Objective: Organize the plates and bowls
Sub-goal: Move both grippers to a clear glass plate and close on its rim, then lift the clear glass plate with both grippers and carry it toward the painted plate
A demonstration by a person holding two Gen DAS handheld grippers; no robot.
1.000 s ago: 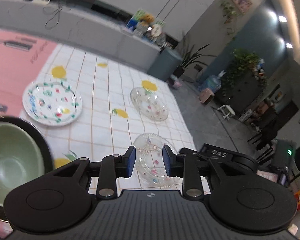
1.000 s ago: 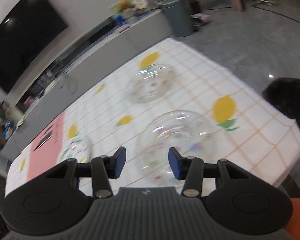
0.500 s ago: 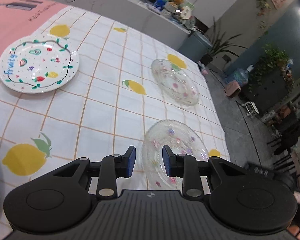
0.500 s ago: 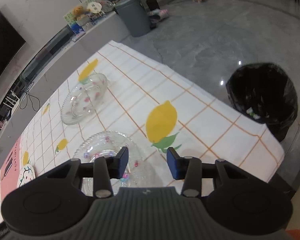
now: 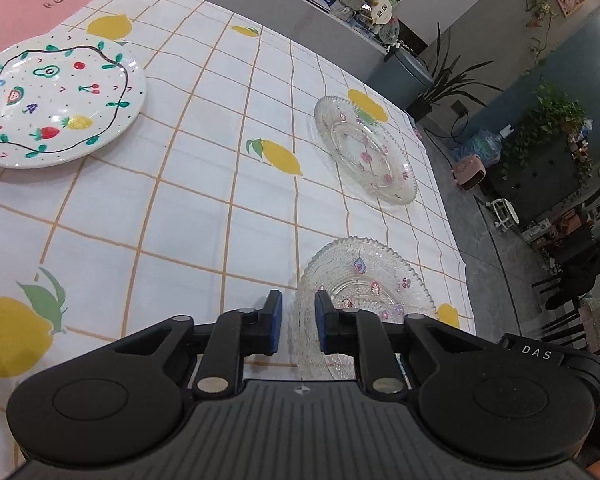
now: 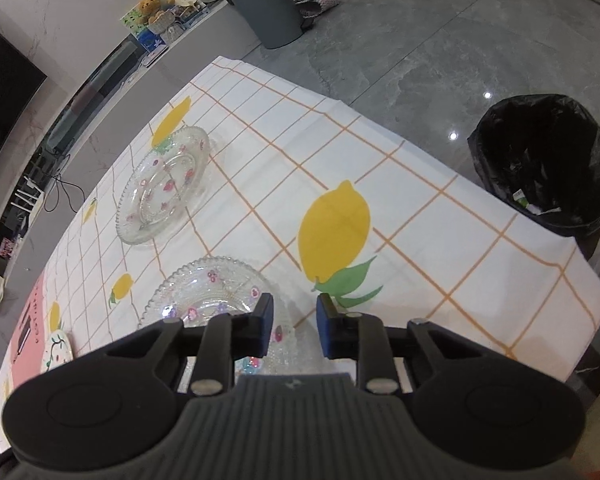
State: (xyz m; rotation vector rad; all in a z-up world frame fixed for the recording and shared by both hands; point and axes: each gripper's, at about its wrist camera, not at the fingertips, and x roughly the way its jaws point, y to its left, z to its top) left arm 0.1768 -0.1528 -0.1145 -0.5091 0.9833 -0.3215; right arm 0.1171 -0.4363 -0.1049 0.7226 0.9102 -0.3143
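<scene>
The left gripper (image 5: 298, 326) is seen with its jaws drawn close after a recent closing movement; the near rim of the near glass plate (image 5: 366, 280) stands in the narrow gap, but whether the pads are pressing on it cannot be told. The right gripper (image 6: 294, 330) has likewise been narrowed, a visible gap being left between its jaws; the same plate (image 6: 212, 292) passes under its left pad, with the plate's right rim in the gap, and contact cannot be confirmed.

The plate is thus approached from two sides: it lies forward and slightly right of the left gripper, forward and left of the right gripper. Being round, it has no long axis, so the grip is governed by the rim alone. Both grippers are judged about equally near.

Further out, the second glass plate (image 5: 364, 152) lies beyond the near one, apart from it, on the lemon-print tablecloth (image 5: 204, 208). The fruit-painted plate (image 5: 56, 100) rests well apart to the left.
</scene>
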